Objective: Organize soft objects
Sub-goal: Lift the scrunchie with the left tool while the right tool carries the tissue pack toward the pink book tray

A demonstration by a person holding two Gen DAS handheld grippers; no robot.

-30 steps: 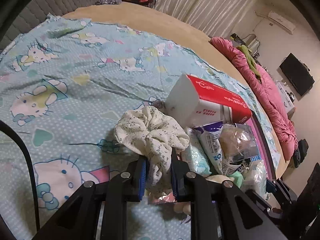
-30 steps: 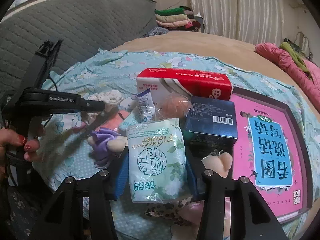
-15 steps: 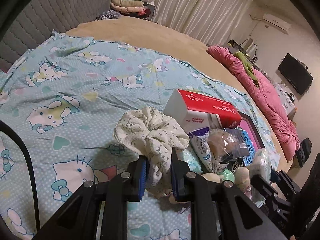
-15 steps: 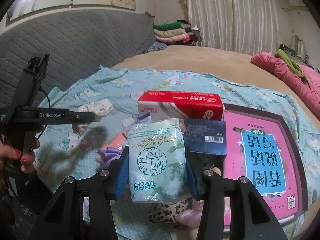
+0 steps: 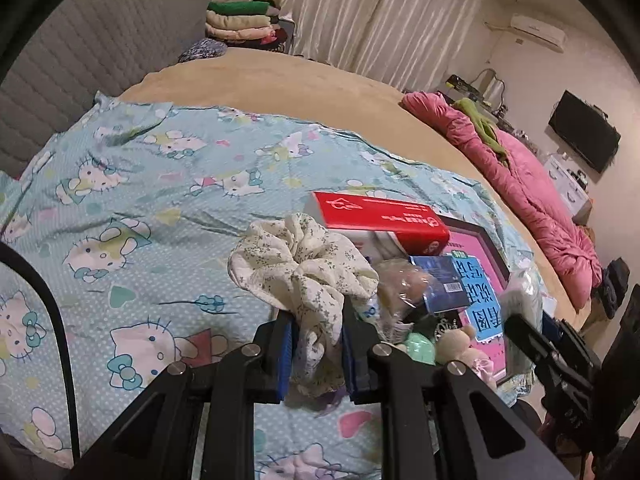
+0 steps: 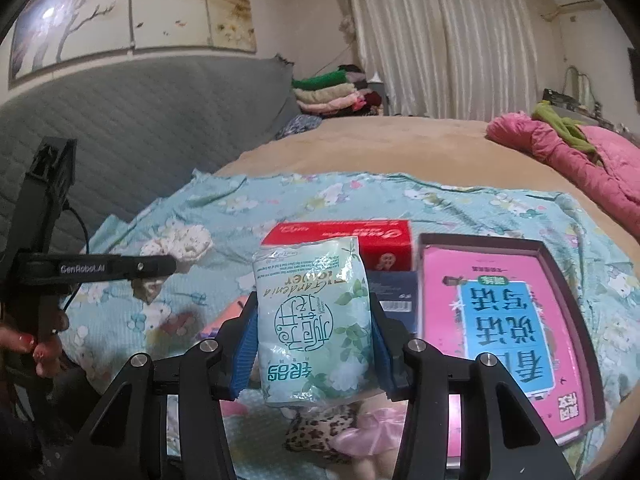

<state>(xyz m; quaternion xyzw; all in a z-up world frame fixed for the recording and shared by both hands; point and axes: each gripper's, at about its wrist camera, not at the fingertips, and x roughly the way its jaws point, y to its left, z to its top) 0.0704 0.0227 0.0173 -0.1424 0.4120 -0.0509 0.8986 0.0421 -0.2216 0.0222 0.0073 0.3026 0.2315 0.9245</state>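
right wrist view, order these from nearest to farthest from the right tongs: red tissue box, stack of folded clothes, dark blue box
1. dark blue box: just beyond the right tongs, right of the green tissue pack they hold.
2. red tissue box: behind the blue box, on the cartoon sheet.
3. stack of folded clothes: far back, beside the curtain.

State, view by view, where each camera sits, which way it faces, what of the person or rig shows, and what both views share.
Left wrist: sits on the left gripper, faces down across the cartoon-print sheet toward the curtains; its fingers clamp a floral scrunchie; no hand shows.
Right wrist: sits on the right gripper, faces the quilted headboard; its fingers squeeze a tissue pack; the left gripper and a hand show at left.
Shared: red box, pink book, scrunchie, sheet.
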